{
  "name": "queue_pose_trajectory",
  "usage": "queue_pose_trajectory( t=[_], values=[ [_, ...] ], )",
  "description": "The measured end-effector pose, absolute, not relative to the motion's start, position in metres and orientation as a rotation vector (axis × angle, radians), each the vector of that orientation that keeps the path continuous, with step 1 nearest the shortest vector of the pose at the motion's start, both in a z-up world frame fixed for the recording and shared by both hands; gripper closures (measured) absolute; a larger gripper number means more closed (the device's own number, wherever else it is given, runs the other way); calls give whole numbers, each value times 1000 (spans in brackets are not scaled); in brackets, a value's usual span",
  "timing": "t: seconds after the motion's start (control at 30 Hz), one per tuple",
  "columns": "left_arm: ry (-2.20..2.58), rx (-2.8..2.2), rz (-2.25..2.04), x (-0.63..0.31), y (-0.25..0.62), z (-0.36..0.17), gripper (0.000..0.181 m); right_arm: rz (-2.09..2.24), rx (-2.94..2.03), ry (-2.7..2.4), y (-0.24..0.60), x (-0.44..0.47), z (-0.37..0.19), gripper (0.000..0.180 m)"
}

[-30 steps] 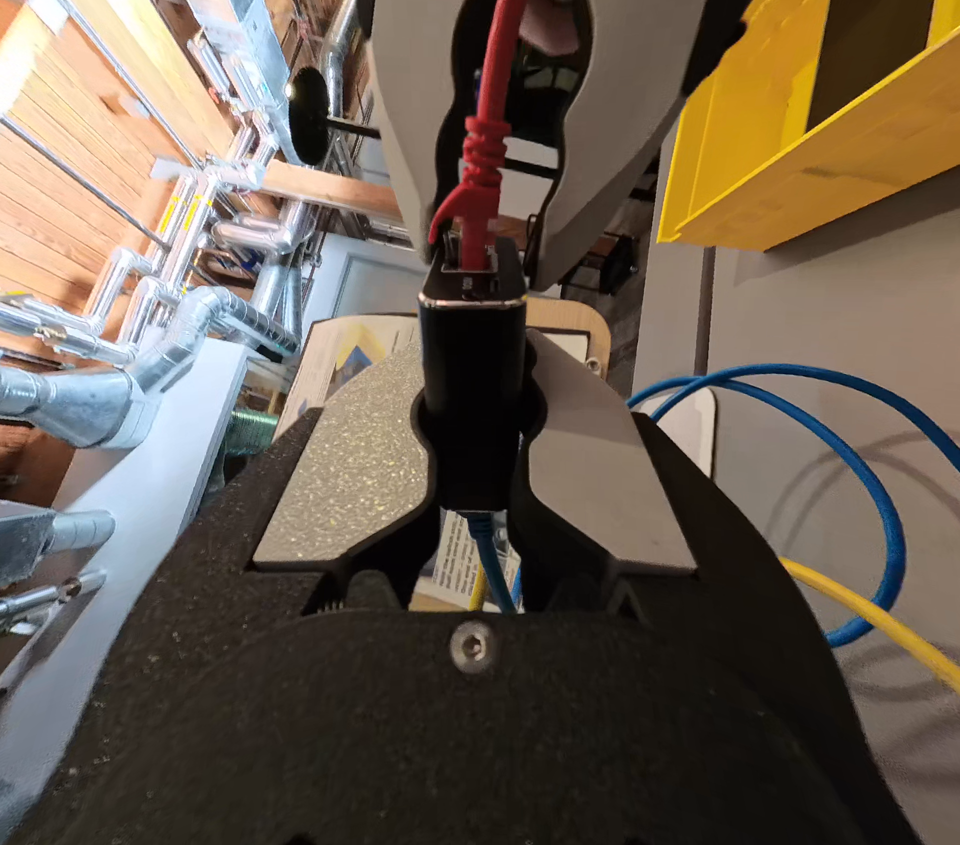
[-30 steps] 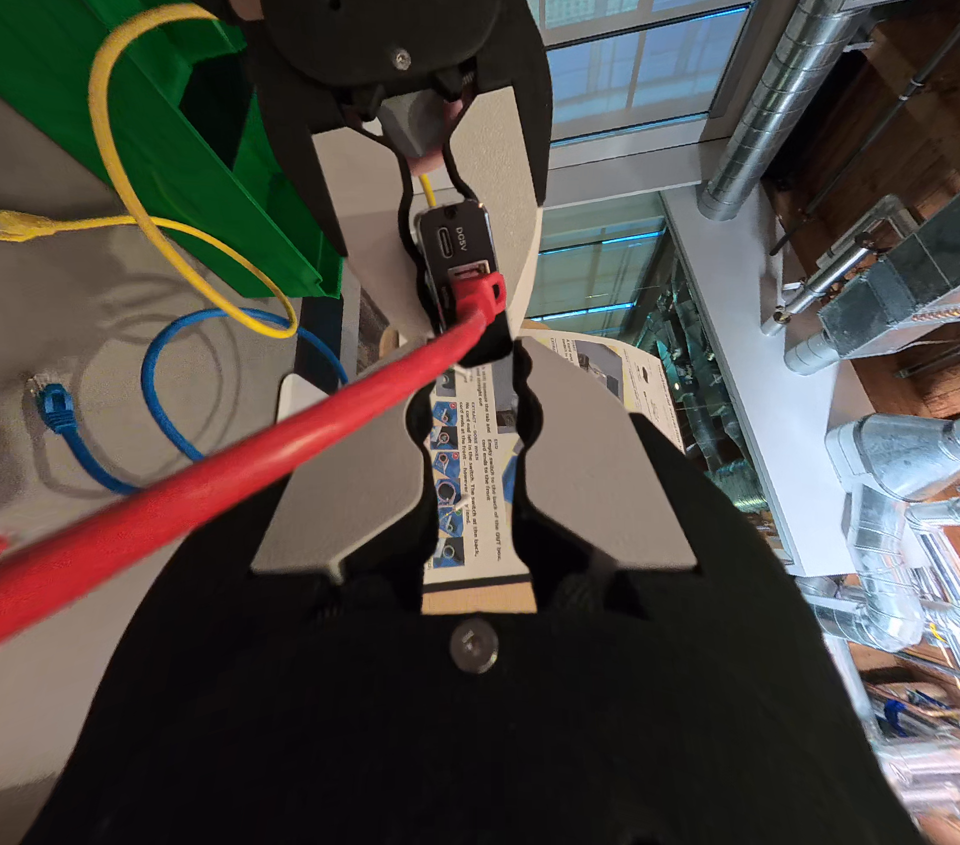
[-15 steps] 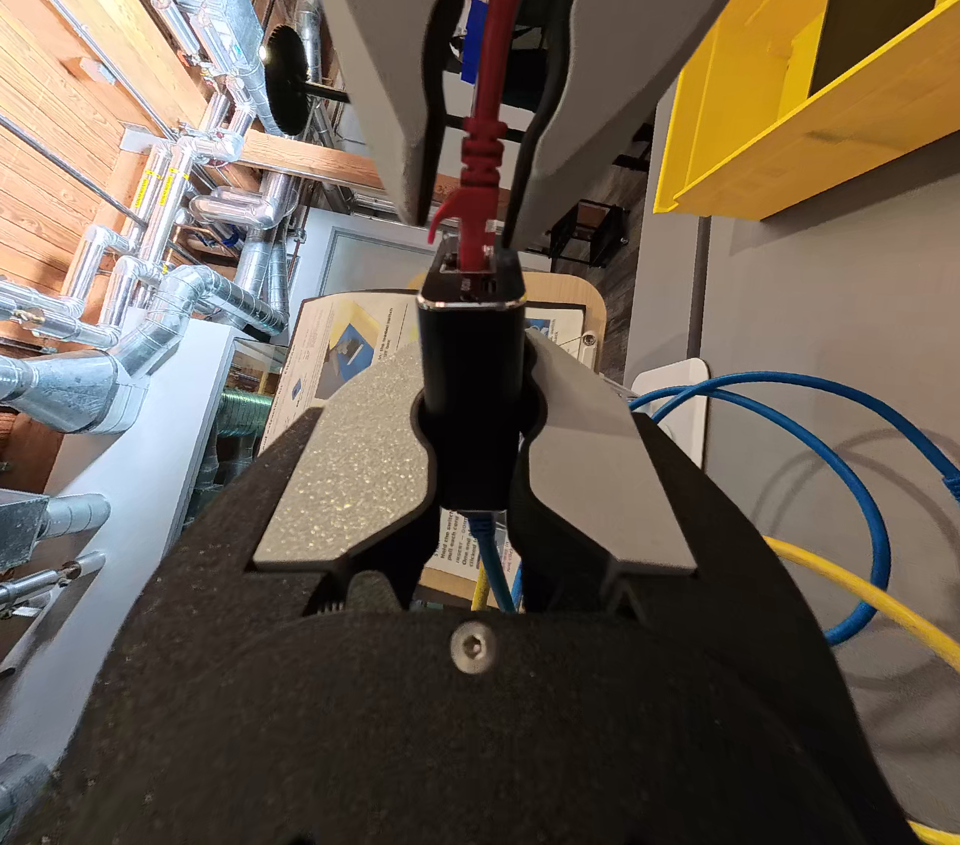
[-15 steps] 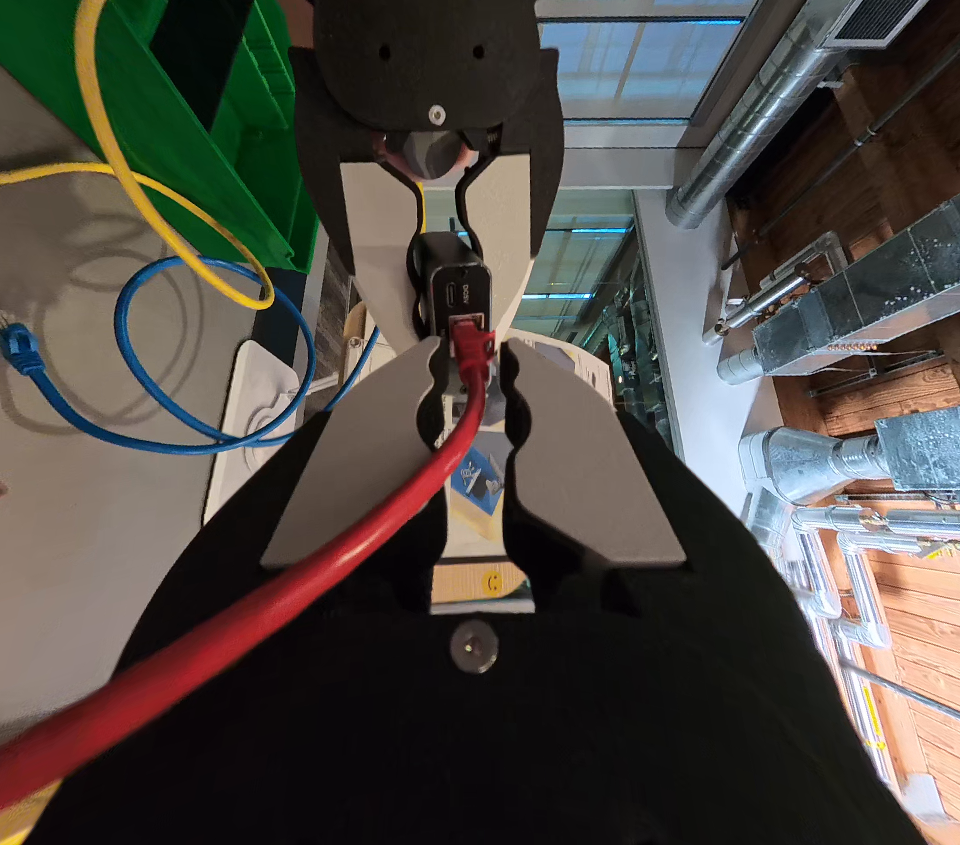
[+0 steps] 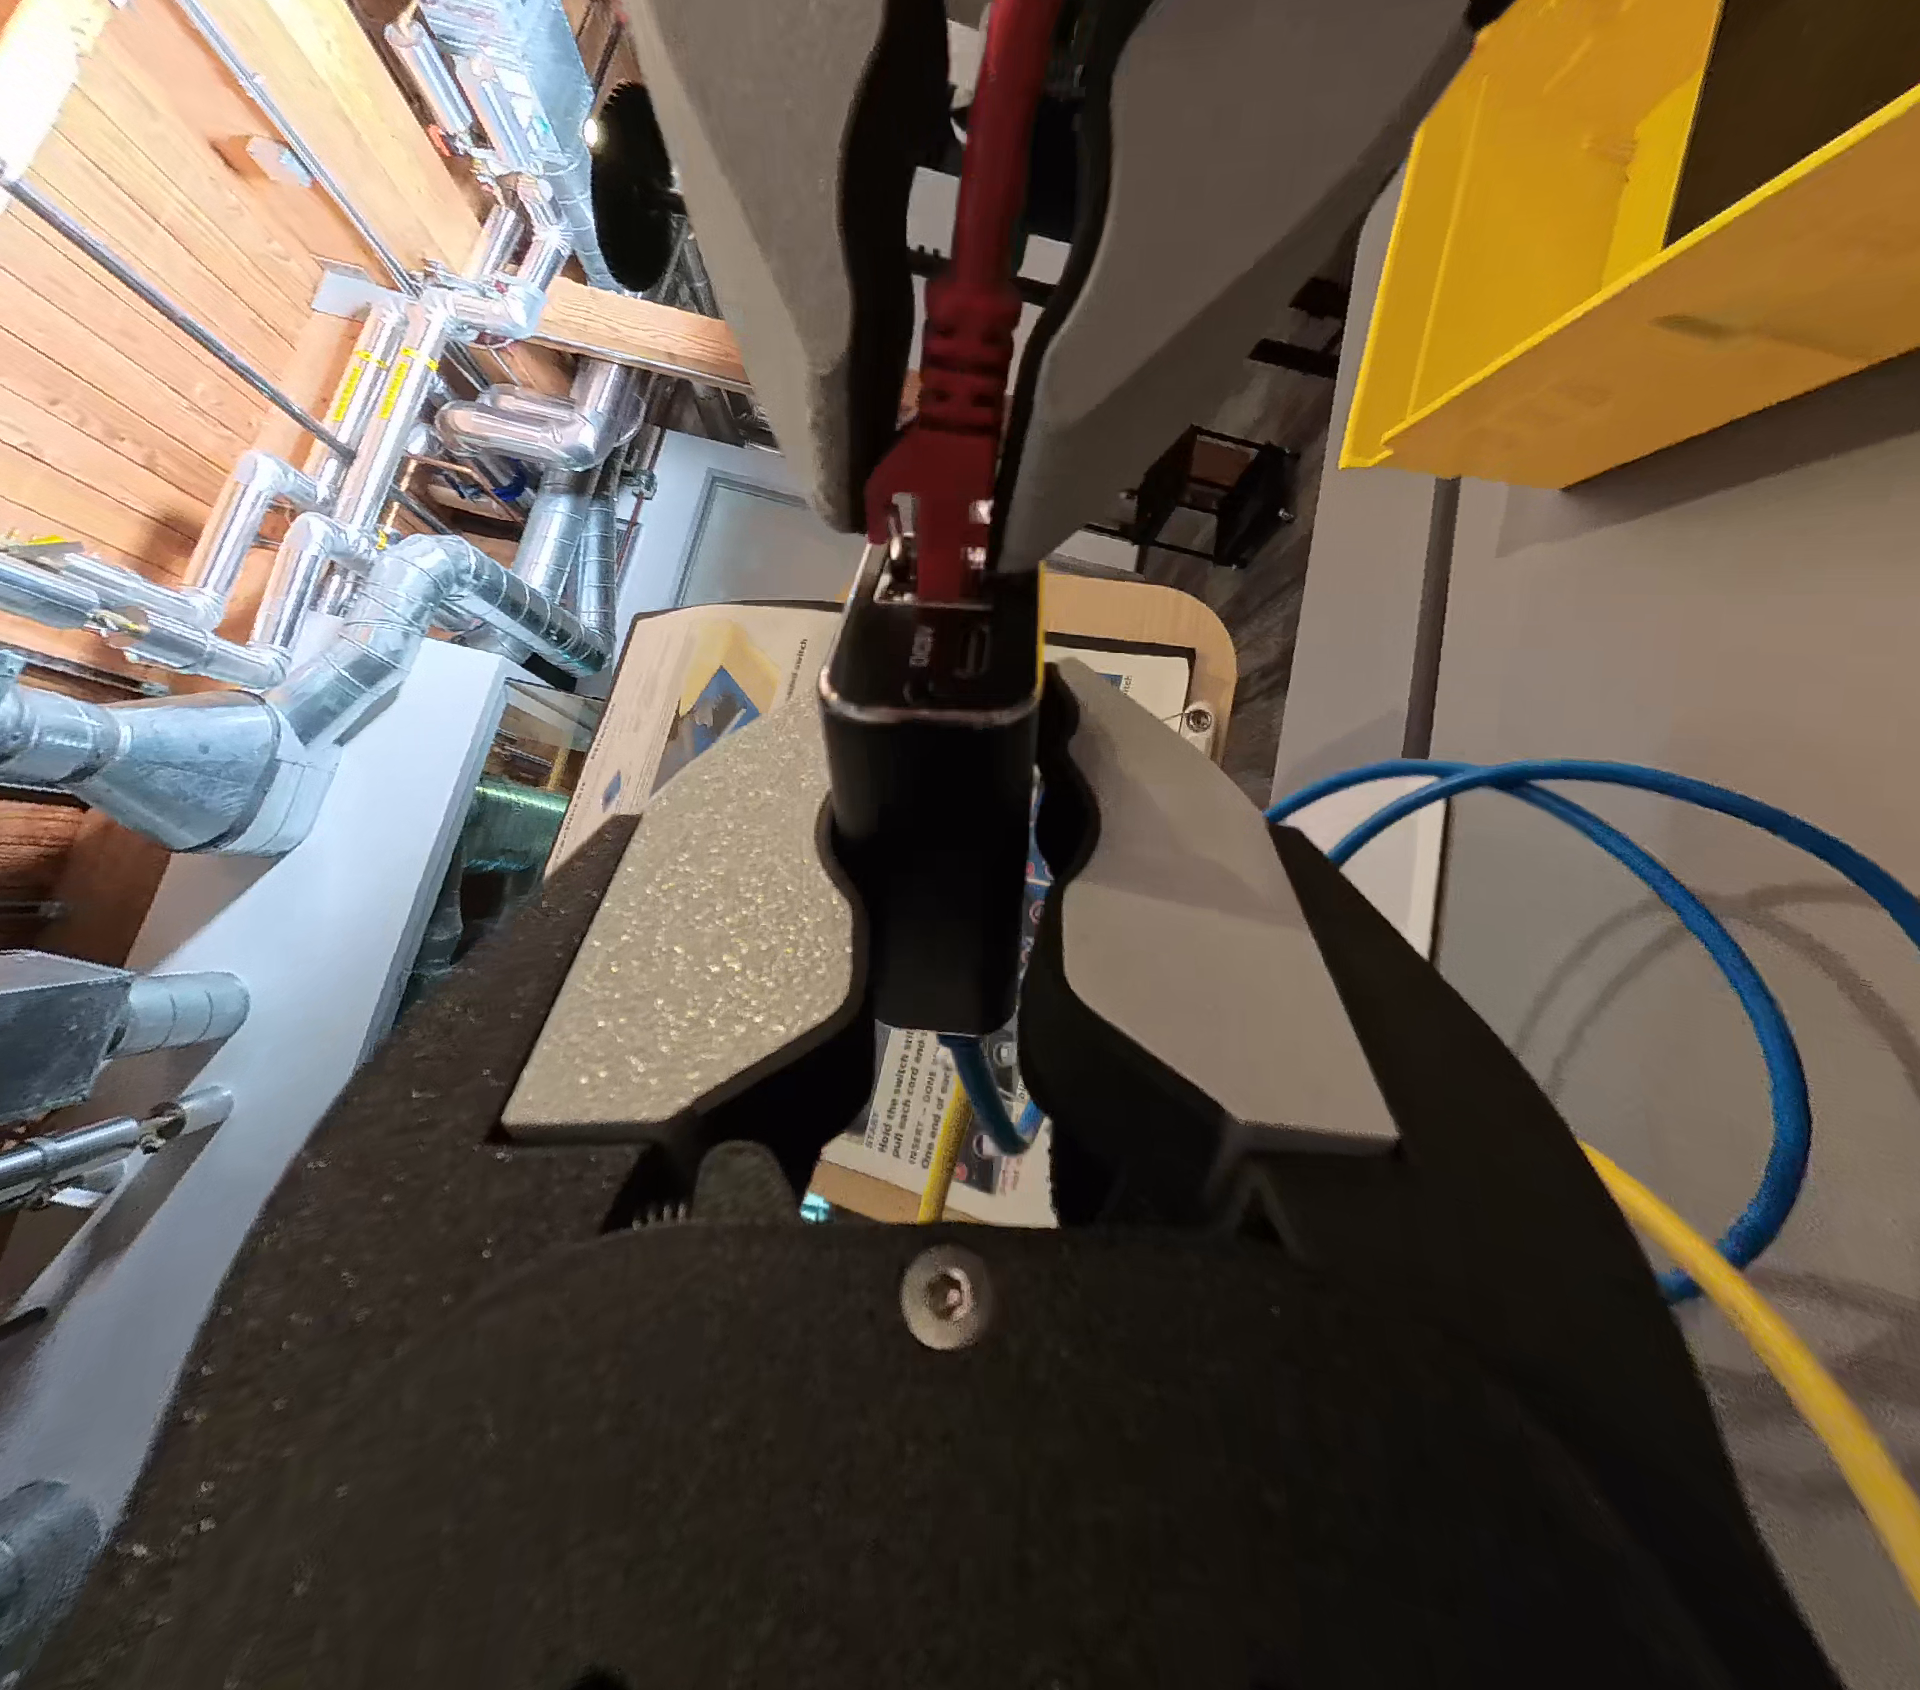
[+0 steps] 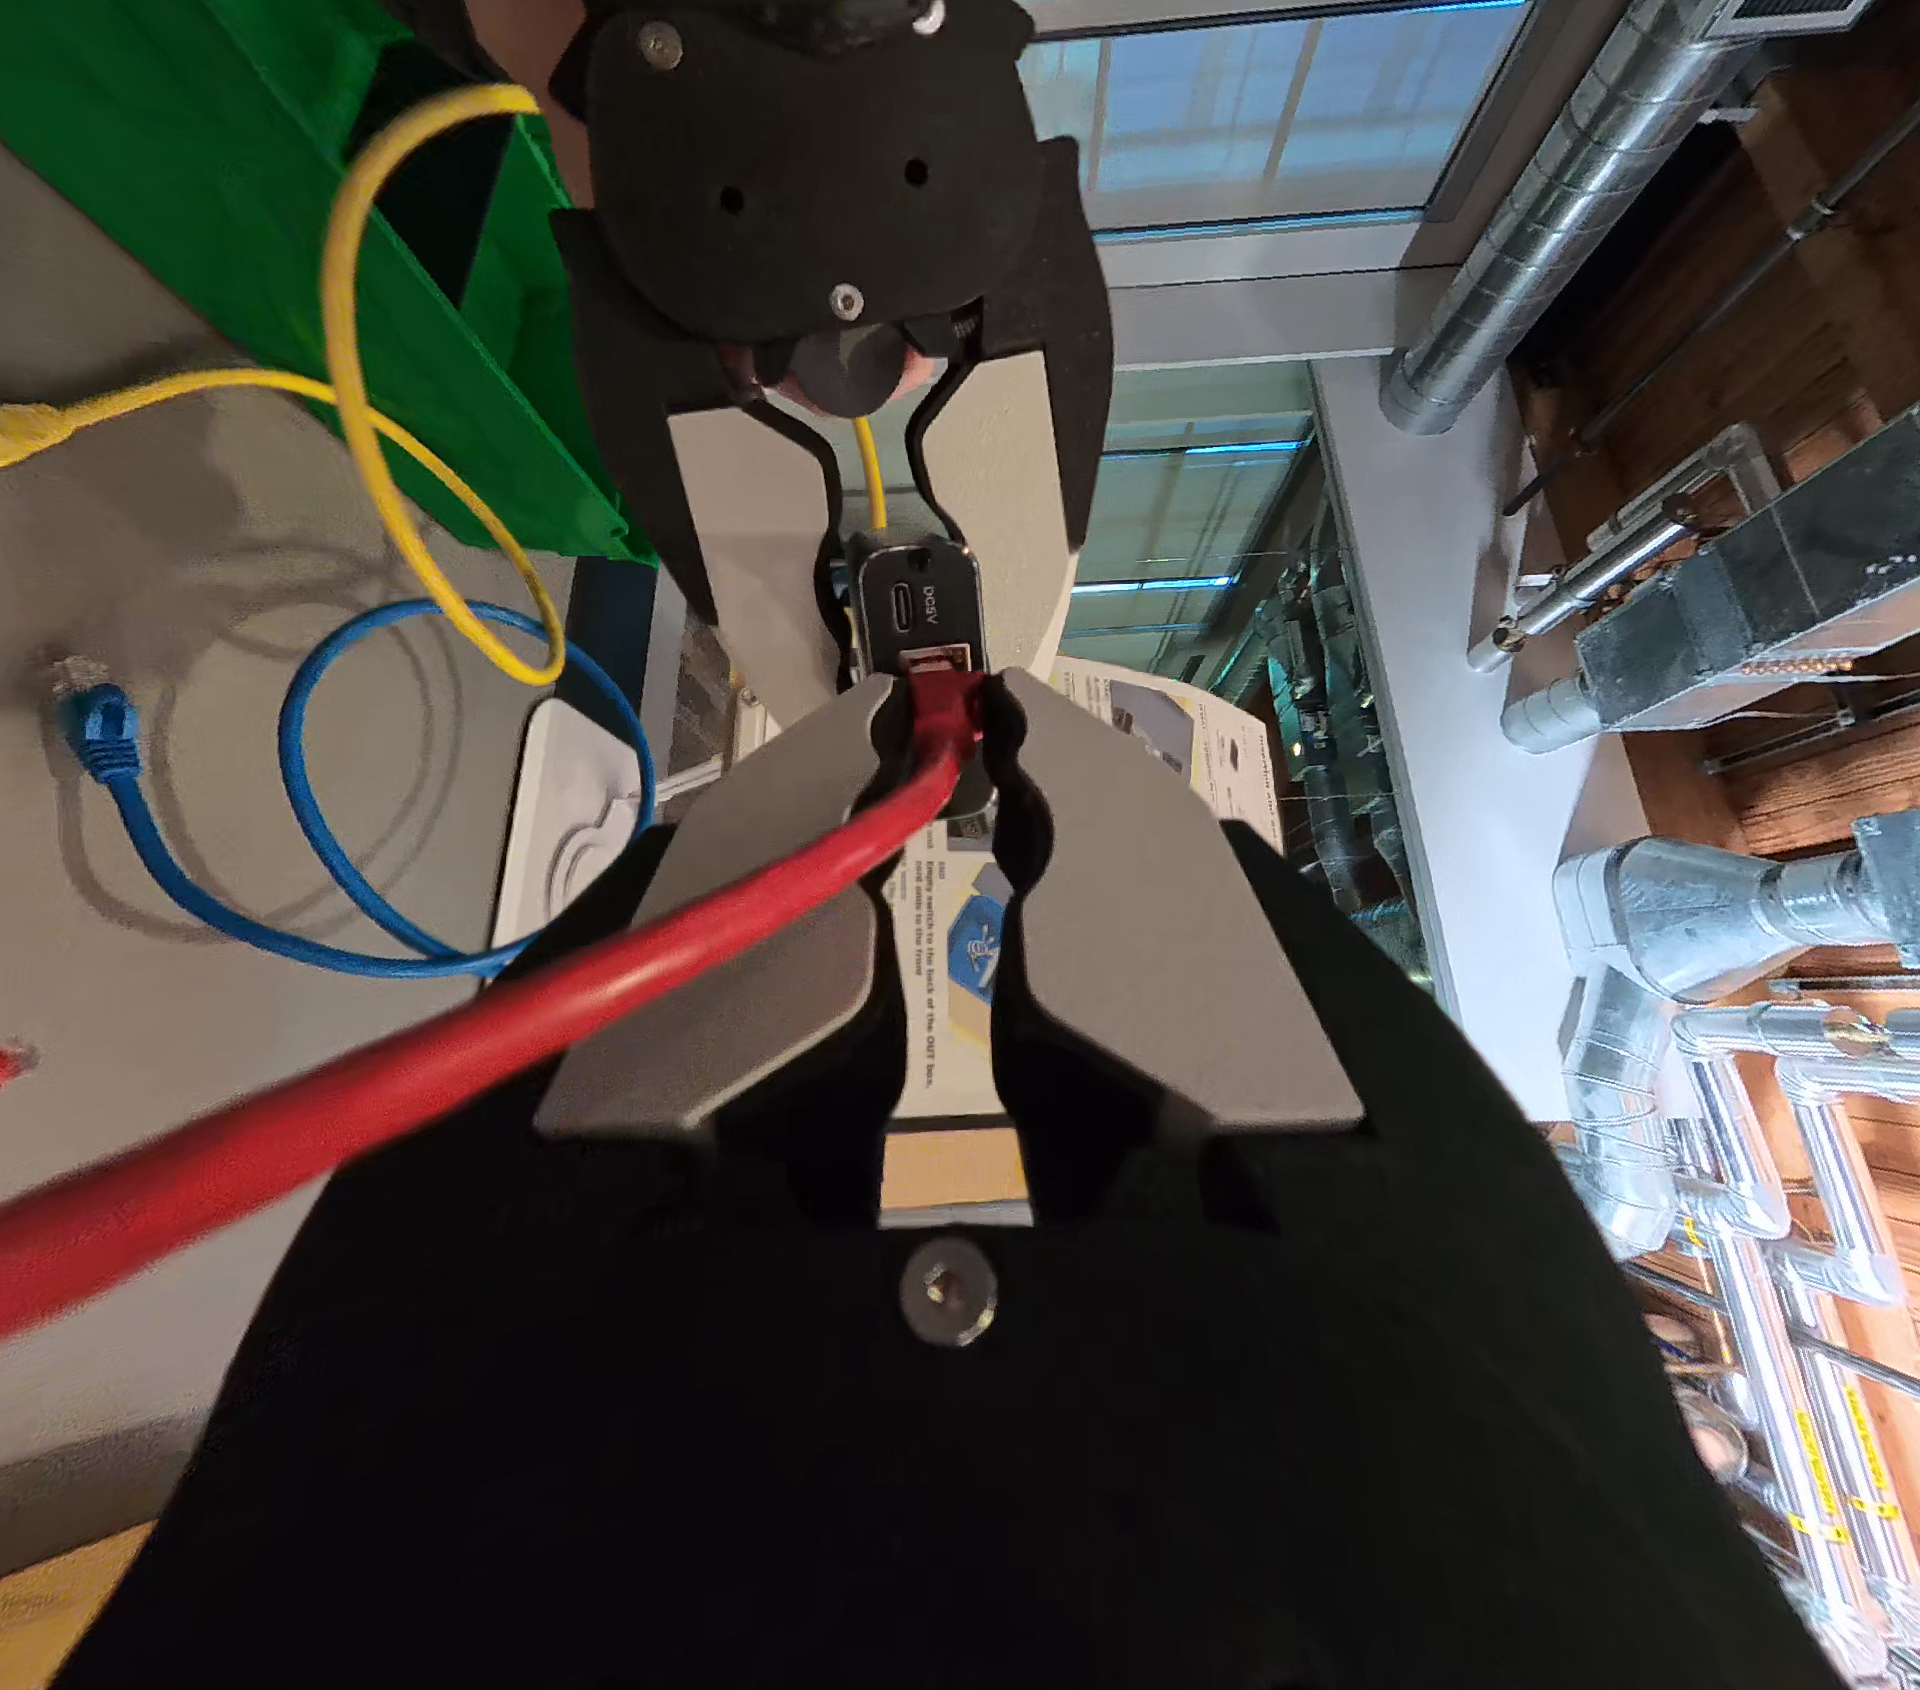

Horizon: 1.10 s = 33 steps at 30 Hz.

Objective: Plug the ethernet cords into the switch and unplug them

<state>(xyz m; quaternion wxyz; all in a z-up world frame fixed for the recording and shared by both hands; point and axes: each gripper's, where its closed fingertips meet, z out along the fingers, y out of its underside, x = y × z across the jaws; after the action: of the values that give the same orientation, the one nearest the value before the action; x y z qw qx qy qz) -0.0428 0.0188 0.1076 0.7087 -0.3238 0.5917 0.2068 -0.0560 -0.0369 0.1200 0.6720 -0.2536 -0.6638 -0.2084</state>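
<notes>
My left gripper (image 5: 940,705) is shut on the small black switch (image 5: 930,861) and holds it in the air. Blue and yellow cords leave the switch's near end (image 5: 987,1110). The red cord's plug (image 5: 961,435) sits in a port on the switch's far face. My right gripper (image 6: 938,695) faces the left one, and its fingertips close on the red plug (image 6: 940,705) right at the switch (image 6: 920,612). The red cord (image 6: 416,1069) trails off to the lower left.
A grey table (image 6: 208,965) carries a blue cord loop (image 6: 343,809) with a loose blue plug (image 6: 99,726) and a yellow cord (image 6: 416,445). A green bin (image 6: 208,134) and a yellow bin (image 5: 1662,186) stand at the table's ends. An instruction sheet (image 6: 966,944) lies below the grippers. The gap from one gripper's tips to the other's is roughly 5 cm.
My right gripper has moved in line with the switch and narrowed its fingers onto the red plug. The left gripper keeps its hold on the switch.
</notes>
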Motion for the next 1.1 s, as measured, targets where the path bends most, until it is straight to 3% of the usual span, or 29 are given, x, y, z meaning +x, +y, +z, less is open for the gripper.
queue_pose_trajectory(
  t=[0.67,0.73,0.77,0.9,1.1],
  values=[
    [1434,-854,434,-31,40,70,154,-387,-1015,-1841,-28,-42,83,166],
    [1258,-1006,482,-67,69,92,155,-199,-1135,-1992,-53,-42,54,166],
    [1244,-1035,316,-78,65,101,155,-439,-1120,-1964,-35,-30,49,166],
    [1199,-1039,171,-99,39,133,155,-220,-1144,-1737,-37,-22,75,166],
    [1261,-1051,274,-88,35,123,155,-797,-1834,-1538,48,116,84,165]
  ],
)
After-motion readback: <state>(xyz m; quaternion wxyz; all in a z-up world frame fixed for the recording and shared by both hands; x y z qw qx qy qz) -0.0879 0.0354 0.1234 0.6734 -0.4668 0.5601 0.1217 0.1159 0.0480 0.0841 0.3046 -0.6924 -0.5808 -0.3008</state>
